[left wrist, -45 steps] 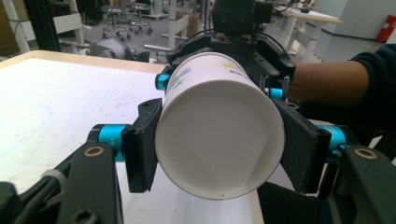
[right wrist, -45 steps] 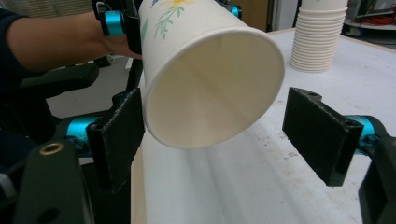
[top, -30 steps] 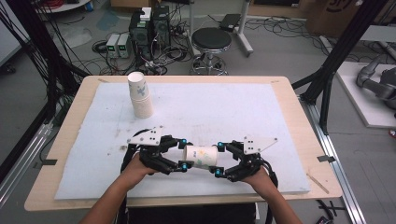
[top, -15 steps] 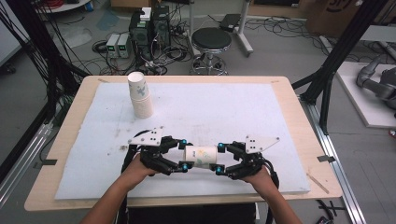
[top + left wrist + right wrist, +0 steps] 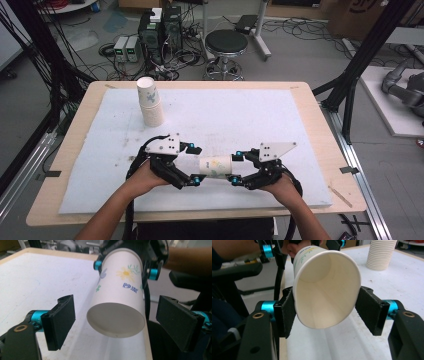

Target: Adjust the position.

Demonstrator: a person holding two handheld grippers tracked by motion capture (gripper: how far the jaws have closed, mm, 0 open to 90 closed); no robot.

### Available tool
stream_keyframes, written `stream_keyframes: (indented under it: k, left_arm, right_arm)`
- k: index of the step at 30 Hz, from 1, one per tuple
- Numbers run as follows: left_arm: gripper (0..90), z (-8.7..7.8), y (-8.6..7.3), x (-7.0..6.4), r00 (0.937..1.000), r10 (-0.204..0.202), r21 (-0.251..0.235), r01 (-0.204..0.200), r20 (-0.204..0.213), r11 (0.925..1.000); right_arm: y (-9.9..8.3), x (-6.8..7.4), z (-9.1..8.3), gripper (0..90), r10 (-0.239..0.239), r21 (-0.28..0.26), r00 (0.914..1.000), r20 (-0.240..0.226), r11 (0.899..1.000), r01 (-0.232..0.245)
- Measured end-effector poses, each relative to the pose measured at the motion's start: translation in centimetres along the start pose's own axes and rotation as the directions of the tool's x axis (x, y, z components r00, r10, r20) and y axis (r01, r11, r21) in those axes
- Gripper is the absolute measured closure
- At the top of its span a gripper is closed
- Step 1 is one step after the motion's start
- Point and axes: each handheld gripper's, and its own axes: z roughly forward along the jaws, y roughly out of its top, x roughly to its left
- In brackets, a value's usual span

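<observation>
A white paper cup (image 5: 216,166) with a flower print lies sideways in the air, low over the front of the white mat (image 5: 240,115). My right gripper (image 5: 235,166) is shut on its rim. In the right gripper view the pads (image 5: 285,315) squeeze the cup's (image 5: 324,285) mouth into an oval. My left gripper (image 5: 195,164) faces the cup's base. In the left gripper view its jaws stand wide on either side of the cup (image 5: 120,290), with a gap on both sides, so the left gripper (image 5: 119,322) is open.
A tall stack of paper cups (image 5: 150,102) stands at the mat's back left, also in the right gripper view (image 5: 380,255). The wooden table edge (image 5: 200,215) runs just behind my hands. A stool (image 5: 226,42) and cabling sit beyond the table.
The left gripper's jaws have spread a little around the cup's base. Both hands and the cup have stayed almost in the same place.
</observation>
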Motion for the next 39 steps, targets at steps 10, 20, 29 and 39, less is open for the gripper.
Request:
stream_keyframes:
  k: [10,20,29,39]
  left_arm:
    - [15.9,0.6,1.1,0.1,0.9986,0.052,0.111,-0.051,-0.008,0.9925]
    - [16.5,1.3,1.5,0.3,0.9979,0.064,0.198,-0.061,-0.009,0.9783]
    - [17.5,2.0,1.6,0.3,0.9963,0.086,0.273,-0.080,-0.008,0.9586]
    - [19.1,2.6,1.4,0.3,0.9954,0.095,0.325,-0.087,-0.010,0.9418]
  right_arm:
    - [3.2,-0.3,0.1,35.4,-0.092,0.189,0.9958,-0.002,0.978,0.091]
    - [5.1,-0.1,1.1,35.2,-0.151,0.310,0.9883,-0.018,0.939,0.149]
    - [6.0,-0.1,2.2,35.0,-0.189,0.406,0.9814,-0.030,0.895,0.185]
    - [7.0,0.2,3.3,34.7,-0.225,0.485,0.9731,-0.047,0.847,0.220]
